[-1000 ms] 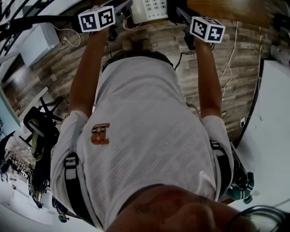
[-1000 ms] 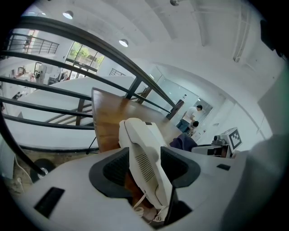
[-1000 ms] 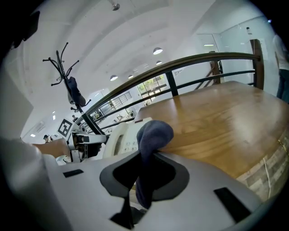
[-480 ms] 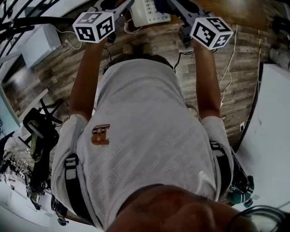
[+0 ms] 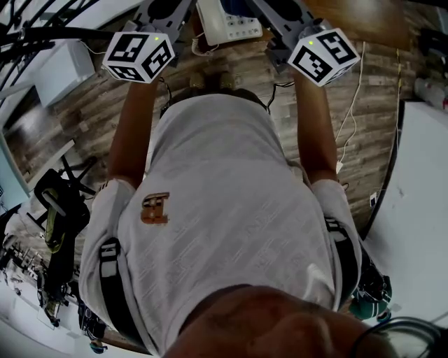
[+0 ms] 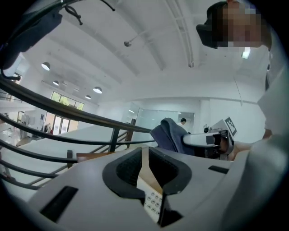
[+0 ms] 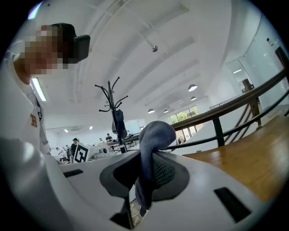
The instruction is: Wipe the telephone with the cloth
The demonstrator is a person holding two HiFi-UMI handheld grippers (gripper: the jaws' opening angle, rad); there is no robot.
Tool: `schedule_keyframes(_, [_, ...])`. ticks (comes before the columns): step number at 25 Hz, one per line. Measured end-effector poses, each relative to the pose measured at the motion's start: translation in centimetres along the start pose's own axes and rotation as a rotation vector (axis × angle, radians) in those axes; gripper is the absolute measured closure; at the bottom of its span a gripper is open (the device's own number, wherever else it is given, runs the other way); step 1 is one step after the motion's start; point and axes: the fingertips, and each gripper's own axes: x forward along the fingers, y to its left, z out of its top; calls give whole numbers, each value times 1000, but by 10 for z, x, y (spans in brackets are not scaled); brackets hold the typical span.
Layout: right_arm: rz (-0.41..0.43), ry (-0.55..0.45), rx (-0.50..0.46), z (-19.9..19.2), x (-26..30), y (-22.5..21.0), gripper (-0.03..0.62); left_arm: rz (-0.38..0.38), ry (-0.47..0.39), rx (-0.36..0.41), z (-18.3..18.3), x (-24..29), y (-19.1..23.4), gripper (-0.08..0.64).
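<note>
Jaws of the right gripper [image 7: 145, 173] pinch a blue cloth [image 7: 153, 135] just above the phone [image 5: 227, 21] on the table [image 7: 253, 153]. Left gripper [image 6: 145, 155], beside the phone, has its jaws almost together and holds nothing. Best lower the cloth's loose fold flat onto the keypad and press lightly.

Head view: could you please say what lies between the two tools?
The white telephone lies between the left tool and the right tool at the head view's top edge. The right one grips a cloth.
</note>
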Motion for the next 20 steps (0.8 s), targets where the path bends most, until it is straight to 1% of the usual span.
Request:
schedule_keyframes(4, [45, -47, -50, 9, -1, 16, 520, -4, -64, 42, 16, -8, -9, 524])
schedule_keyframes(10, [89, -115, -98, 15, -5, 32, 520, -8, -127, 81, 28, -15, -18, 538])
schedule_keyframes(14, [100, -146, -121, 15, -8, 39, 520, -7, -136, 96, 32, -18, -24, 541])
schedule_keyframes(20, [102, -192, -123, 13, -13, 43, 520, -10, -153, 106, 35, -19, -28, 541])
